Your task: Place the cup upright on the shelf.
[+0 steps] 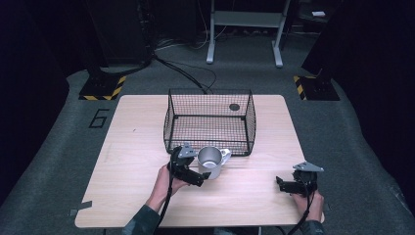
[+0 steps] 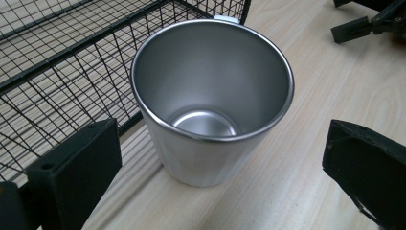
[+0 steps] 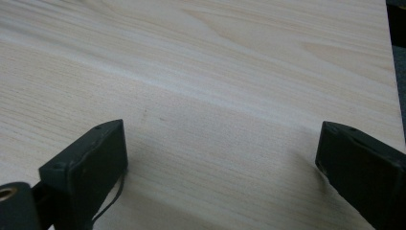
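High view, left gripper (image 1: 203, 177): stood near the table's front edge, left of centre, its tip just beside the cup; the spread of its jaws could not be judged from above.
High view, cup (image 1: 211, 161): a round metal cup with a pale handle on its right side stood upright on the table (image 1: 137, 147), just in front of the basket's front wall.
High view, basket (image 1: 210, 120): a black wire-mesh box, open-topped, sat at the table's middle toward the back edge.
High view, right gripper (image 1: 280, 184): rested near the front right corner, held by a hand (image 1: 309, 201), well apart from the cup.
High view, table: pale wood grain, rounded corners.
Left gripper view, left gripper (image 2: 220, 172): jaws stood wide apart, one on each side of the cup, neither touching it; nothing was held.
Left gripper view, cup (image 2: 210, 96): brushed silver, tapered toward the base, rim smooth and rolled, inside bare.
Left gripper view, basket (image 2: 62, 52): thin black wire grid, just beside the cup.
Right gripper view, right gripper (image 3: 220, 158): jaws spread wide, nothing between them but table.
Right gripper view, table (image 3: 215, 72): light wood with fine straight grain.
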